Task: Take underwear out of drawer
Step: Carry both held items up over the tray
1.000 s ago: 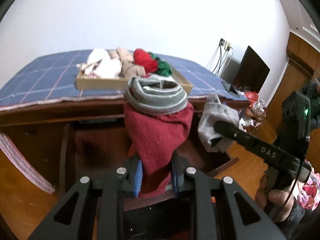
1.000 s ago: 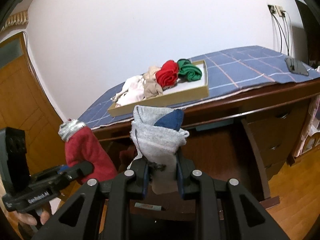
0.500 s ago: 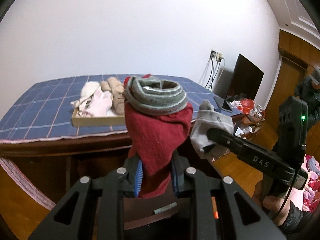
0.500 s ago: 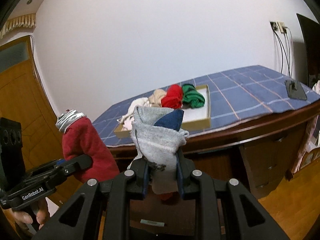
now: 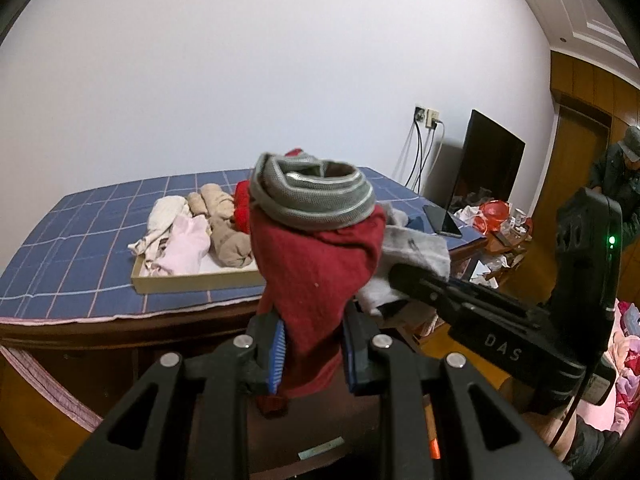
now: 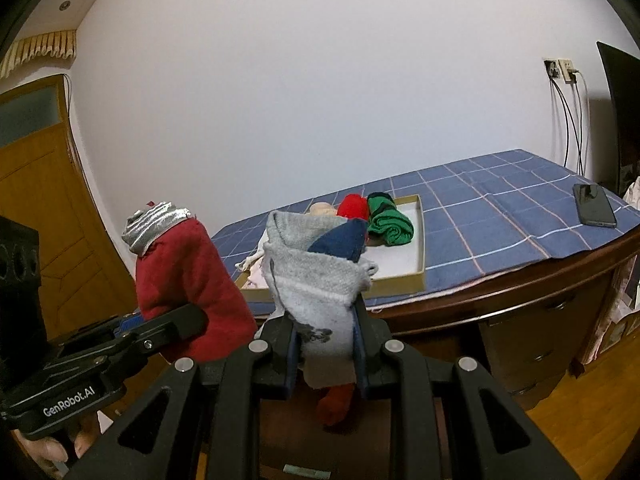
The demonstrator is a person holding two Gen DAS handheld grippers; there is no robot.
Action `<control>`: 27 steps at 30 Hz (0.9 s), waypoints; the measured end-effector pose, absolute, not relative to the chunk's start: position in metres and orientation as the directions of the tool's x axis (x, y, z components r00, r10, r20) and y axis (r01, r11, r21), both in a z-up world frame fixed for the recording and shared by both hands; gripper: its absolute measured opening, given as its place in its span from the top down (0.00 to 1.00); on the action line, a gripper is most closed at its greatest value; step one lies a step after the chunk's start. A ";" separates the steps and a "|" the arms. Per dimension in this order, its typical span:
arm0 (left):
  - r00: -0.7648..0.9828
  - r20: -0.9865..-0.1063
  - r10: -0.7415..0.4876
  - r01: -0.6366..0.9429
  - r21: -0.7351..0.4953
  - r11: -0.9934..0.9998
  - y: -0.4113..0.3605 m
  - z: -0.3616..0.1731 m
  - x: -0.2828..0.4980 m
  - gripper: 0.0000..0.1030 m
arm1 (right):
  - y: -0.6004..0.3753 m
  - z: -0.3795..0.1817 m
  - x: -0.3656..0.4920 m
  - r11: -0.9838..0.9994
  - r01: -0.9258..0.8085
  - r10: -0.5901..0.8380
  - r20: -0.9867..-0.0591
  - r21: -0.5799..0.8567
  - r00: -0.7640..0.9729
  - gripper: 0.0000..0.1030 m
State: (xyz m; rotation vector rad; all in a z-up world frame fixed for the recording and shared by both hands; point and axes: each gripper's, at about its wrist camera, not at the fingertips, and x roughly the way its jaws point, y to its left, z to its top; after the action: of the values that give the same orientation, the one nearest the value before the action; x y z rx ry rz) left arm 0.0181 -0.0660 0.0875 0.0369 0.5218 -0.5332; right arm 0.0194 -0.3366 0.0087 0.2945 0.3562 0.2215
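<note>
In front of the desk, above the drawer: dark red cotton underwear with grey waistband [image 5: 316,280] clamped in left gripper [image 5: 312,354], pale grey knit underwear [image 6: 316,292] in right gripper [image 6: 326,354]. Risked snagging the shallow cardboard tray [image 6: 420,240]; loose folds, possible slipping.

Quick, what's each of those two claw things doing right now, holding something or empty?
Left gripper: closed on the dark red underwear with a grey waistband.
Right gripper: closed on the grey underwear with a navy patch.

Dark-red underwear [image 5: 316,280], grey underwear [image 6: 316,284], blue-checked cloth [image 6: 500,204]
</note>
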 end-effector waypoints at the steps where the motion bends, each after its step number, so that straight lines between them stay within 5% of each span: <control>1: 0.736 -0.483 -0.474 0.493 -0.097 0.864 -0.068 0.088 0.021 0.79 | -0.337 0.010 0.022 0.935 -0.159 0.260 -0.308 0.318 0.915 0.76; 27: 0.710 -0.495 -0.501 0.502 -0.144 0.853 -0.095 0.098 0.109 0.80 | -0.356 0.028 0.080 0.944 -0.089 0.199 -0.332 0.318 0.922 0.76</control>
State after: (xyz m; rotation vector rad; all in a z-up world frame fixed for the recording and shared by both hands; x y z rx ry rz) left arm 0.1090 -0.0951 0.0984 0.0008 0.5485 -0.5564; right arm 0.0796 -0.3564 0.0276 0.3035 0.3698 0.1500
